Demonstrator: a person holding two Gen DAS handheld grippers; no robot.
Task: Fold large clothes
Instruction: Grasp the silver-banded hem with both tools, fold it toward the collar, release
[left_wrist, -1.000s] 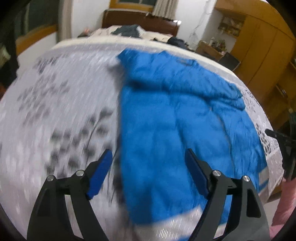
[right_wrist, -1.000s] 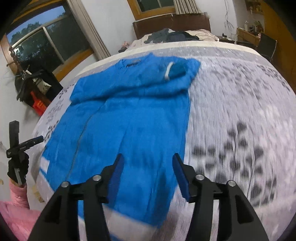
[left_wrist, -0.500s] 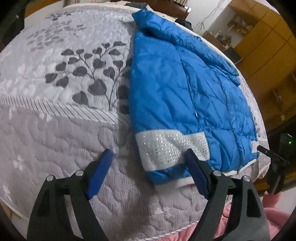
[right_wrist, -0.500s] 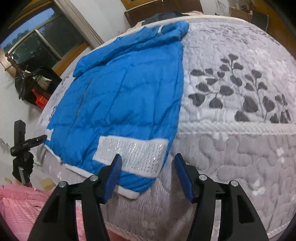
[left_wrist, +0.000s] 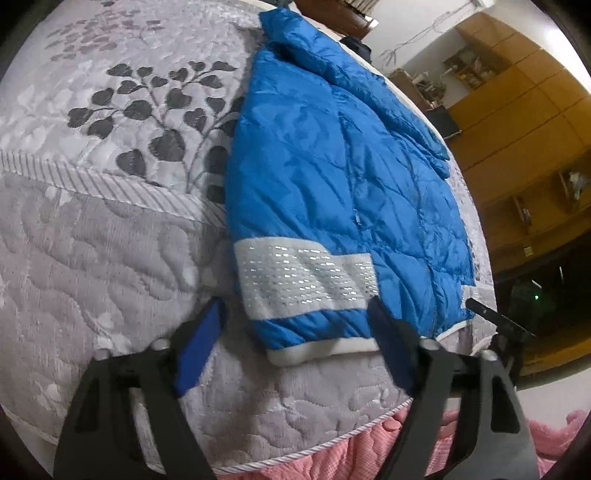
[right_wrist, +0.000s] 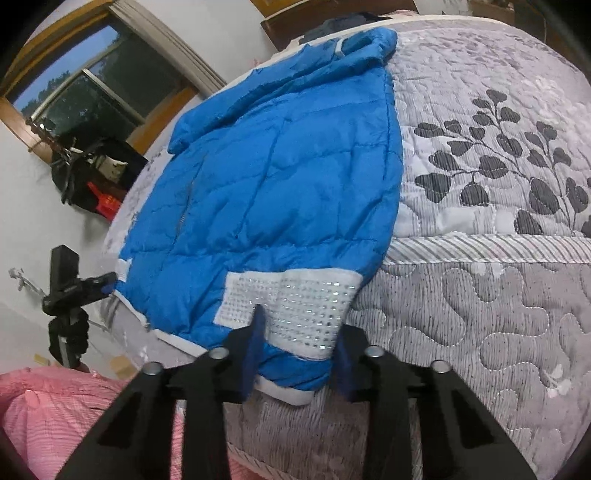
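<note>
A blue puffer jacket (left_wrist: 332, 177) lies flat on the grey quilted bed (left_wrist: 92, 258), collar far, hem near. A white sparkly band (left_wrist: 303, 277) crosses its near corner above a white hem. My left gripper (left_wrist: 295, 347) is open, its blue pads wide on either side of that hem corner and not touching it. In the right wrist view the same jacket (right_wrist: 277, 177) shows its other near corner with a white band (right_wrist: 295, 306). My right gripper (right_wrist: 299, 356) is open but narrow, and its pads closely straddle this hem corner.
The bed's near edge (left_wrist: 314, 446) runs just below the hem, with pink fabric (right_wrist: 55, 413) under it. The left gripper (right_wrist: 74, 288) shows at the jacket's far corner. A wooden wardrobe (left_wrist: 524, 122), a window (right_wrist: 92, 88) and dark clothes (right_wrist: 340, 24) by the headboard surround the bed.
Both grippers have drawn back from over the jacket's body and dropped to its near hem. The right gripper's pads have come closer together around the hem corner; the left pads keep their width.
</note>
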